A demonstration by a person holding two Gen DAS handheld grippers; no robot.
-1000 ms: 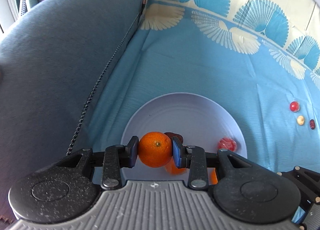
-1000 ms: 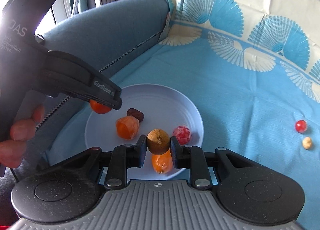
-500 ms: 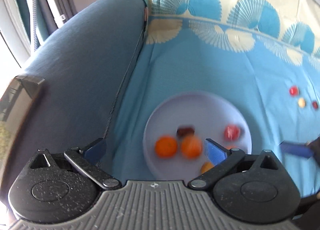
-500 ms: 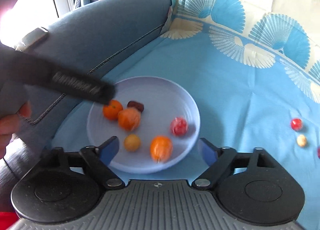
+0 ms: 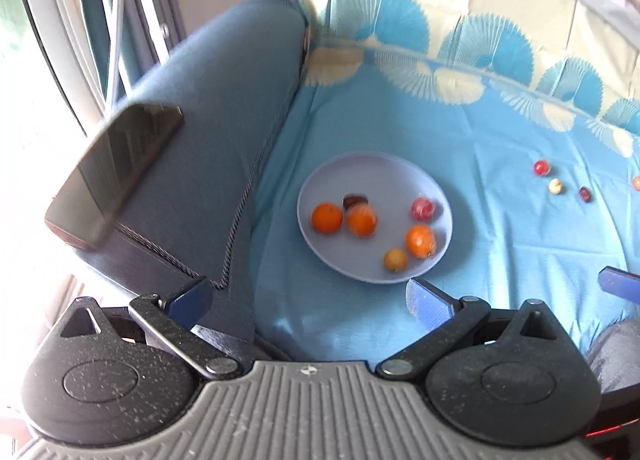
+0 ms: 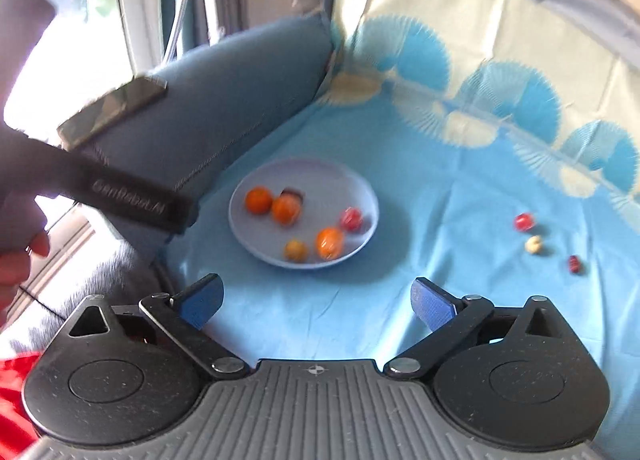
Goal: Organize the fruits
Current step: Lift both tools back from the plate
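A pale lilac plate [image 5: 380,176] [image 6: 320,176] lies on the blue cloth and holds several fruits. Among them are an orange [image 5: 327,217] [image 6: 259,200], a small yellow-brown fruit [image 5: 395,259] [image 6: 296,250] and a red one [image 5: 422,208]. To the right, a red fruit [image 5: 542,167] [image 6: 524,221], a pale one [image 5: 555,186] and a dark red one [image 5: 585,194] lie loose on the cloth. My left gripper [image 5: 308,298] hangs open and empty, above and short of the plate. My right gripper [image 6: 316,298] is also short of the plate. Its jaws are opening with nothing between them.
A blue sofa armrest [image 5: 224,108] rises left of the plate, with a dark phone [image 5: 116,164] on top. The patterned cloth [image 6: 460,188] runs up the backrest. A hand [image 6: 20,260] holds the left gripper's black body [image 6: 132,200] at the left.
The left gripper let go of the orange and the right one let go of the small yellow-brown fruit; both now lie on the plate. Both grippers opened wide and drew back and upward.
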